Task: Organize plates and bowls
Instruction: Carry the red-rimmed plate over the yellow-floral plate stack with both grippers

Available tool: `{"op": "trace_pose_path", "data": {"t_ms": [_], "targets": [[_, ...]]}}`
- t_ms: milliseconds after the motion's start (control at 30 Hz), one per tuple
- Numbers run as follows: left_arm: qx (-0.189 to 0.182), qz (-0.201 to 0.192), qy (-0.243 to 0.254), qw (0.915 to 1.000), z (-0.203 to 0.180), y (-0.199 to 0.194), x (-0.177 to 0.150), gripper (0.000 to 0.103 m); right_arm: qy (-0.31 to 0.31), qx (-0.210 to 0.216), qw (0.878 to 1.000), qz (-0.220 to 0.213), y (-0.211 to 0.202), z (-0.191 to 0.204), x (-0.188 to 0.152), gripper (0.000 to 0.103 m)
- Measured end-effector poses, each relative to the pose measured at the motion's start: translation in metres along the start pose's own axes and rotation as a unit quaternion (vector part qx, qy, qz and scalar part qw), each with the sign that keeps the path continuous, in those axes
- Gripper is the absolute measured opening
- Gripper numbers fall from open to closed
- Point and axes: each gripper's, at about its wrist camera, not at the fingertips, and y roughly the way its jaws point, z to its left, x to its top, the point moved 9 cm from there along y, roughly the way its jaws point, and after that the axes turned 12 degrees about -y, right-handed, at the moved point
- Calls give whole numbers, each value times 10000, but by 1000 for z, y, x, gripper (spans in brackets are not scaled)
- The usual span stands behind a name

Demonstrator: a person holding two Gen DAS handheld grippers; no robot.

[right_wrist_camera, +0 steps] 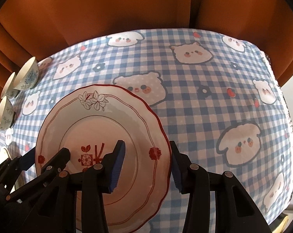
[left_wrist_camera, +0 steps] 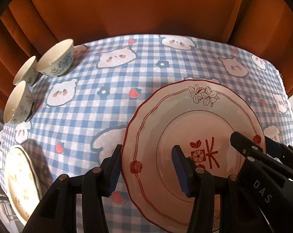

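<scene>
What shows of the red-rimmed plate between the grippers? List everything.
The red-rimmed plate looks like glossy ceramic, pinkish-cream, with a scalloped edge, thin red lines, outlined flowers on the far rim, red blossoms at both sides and a red flower-and-character motif in the centre. It sits face up, empty, over the checked tablecloth. The left gripper and the right gripper each straddle its rim on opposite sides, one finger outside, one inside, apparently clamping it.
</scene>
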Motion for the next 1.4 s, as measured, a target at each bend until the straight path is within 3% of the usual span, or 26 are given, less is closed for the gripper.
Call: {"op": "trace_pose_path", "data": {"t_ms": [567, 1033, 1400], "targets": [[-337, -247, 135, 9990, 90, -43, -2, 51, 153, -260, 9993, -217, -50, 91, -16, 48], [-390, -168, -65, 9991, 200, -53, -12, 51, -69, -290, 9992, -265, -63, 201, -22, 48], [-358, -142, -201, 9991, 263, -53, -21, 51, -216, -238, 9994, -146, -57, 268, -35, 48]]}}
